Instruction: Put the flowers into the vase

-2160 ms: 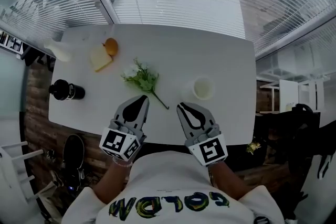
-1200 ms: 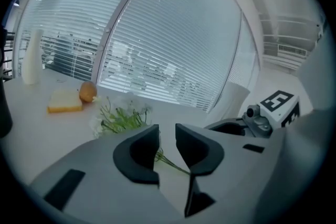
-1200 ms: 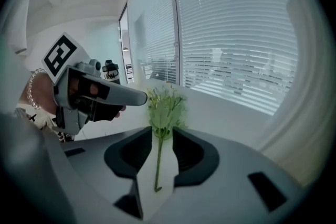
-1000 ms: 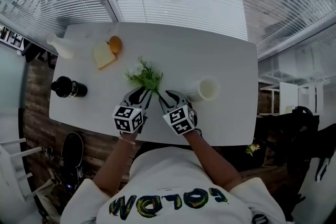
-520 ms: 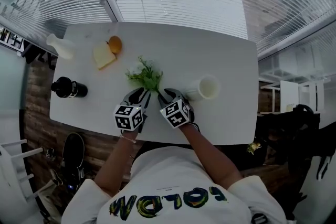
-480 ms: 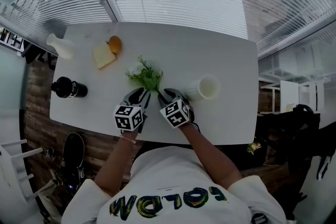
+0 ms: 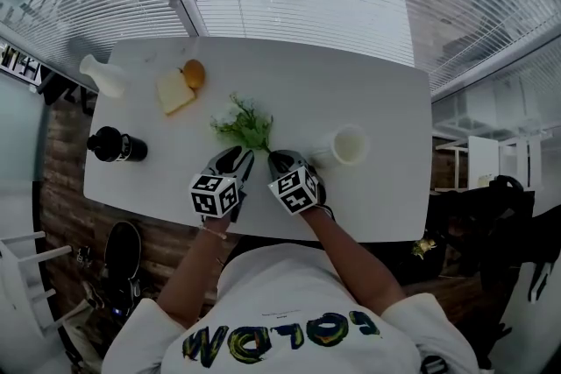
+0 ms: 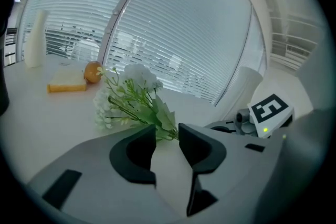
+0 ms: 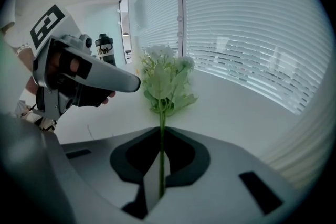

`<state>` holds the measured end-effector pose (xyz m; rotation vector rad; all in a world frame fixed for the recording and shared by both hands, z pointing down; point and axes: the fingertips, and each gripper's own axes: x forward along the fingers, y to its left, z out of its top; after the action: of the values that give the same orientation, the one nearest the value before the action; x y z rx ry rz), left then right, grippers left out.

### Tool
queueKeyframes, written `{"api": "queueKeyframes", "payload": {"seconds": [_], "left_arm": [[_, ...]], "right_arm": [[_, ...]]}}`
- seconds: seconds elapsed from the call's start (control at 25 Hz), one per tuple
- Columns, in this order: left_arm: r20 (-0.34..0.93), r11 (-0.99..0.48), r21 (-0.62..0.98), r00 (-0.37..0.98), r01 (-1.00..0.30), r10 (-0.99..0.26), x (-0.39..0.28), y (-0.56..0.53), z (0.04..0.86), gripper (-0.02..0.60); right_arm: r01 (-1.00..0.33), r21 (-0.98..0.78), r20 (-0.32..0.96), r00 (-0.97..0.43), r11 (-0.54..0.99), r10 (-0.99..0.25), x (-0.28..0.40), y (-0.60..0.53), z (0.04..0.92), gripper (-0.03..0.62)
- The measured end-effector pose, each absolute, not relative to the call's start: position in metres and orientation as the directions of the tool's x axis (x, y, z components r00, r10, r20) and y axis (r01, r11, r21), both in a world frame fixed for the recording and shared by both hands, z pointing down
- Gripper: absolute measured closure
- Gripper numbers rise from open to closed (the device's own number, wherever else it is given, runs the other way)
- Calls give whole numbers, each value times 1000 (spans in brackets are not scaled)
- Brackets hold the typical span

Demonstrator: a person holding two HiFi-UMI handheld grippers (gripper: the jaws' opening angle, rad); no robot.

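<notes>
At the far left of the white rectangular table [image 7: 368, 83] stands a tall white narrow-necked vase [image 7: 99, 76], with a black lidded bottle [image 7: 117, 147] nearer the front edge. To their right lie a pale yellow slab like a slice of bread [image 7: 173, 92] and a round orange fruit [image 7: 194, 74] touching it. The sprig of white flowers with green leaves [image 7: 246, 127] lies flat mid-table, where it was a second ago, well apart from the vase. The left gripper [image 8: 167, 132] rests low just before the foliage. Its jaws have just been opening and stand spread, with bare table between them and the leaves just past their tips. The right gripper [image 9: 160, 134], just beside it, had its jaws wide about the stem a second ago. They have just been closing and now pinch the thin green stem. A white round cup [image 7: 347, 146] stands to the right, near that gripper.
</notes>
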<state>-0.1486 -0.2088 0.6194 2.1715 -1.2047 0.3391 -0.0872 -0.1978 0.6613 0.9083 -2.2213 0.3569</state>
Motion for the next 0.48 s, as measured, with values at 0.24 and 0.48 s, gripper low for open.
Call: {"api": "queueKeyframes", "payload": {"seconds": [0.24, 0.48], "left_arm": [[482, -394, 430, 576, -812, -661, -142, -210, 615, 405], [436, -412, 470, 611, -781, -661, -136, -217, 598, 391]], "right_arm": [[-722, -11, 652, -529, 691, -542, -84, -198, 644, 563], [-735, -5, 606, -542, 679, -582, -80, -203, 624, 563]]}}
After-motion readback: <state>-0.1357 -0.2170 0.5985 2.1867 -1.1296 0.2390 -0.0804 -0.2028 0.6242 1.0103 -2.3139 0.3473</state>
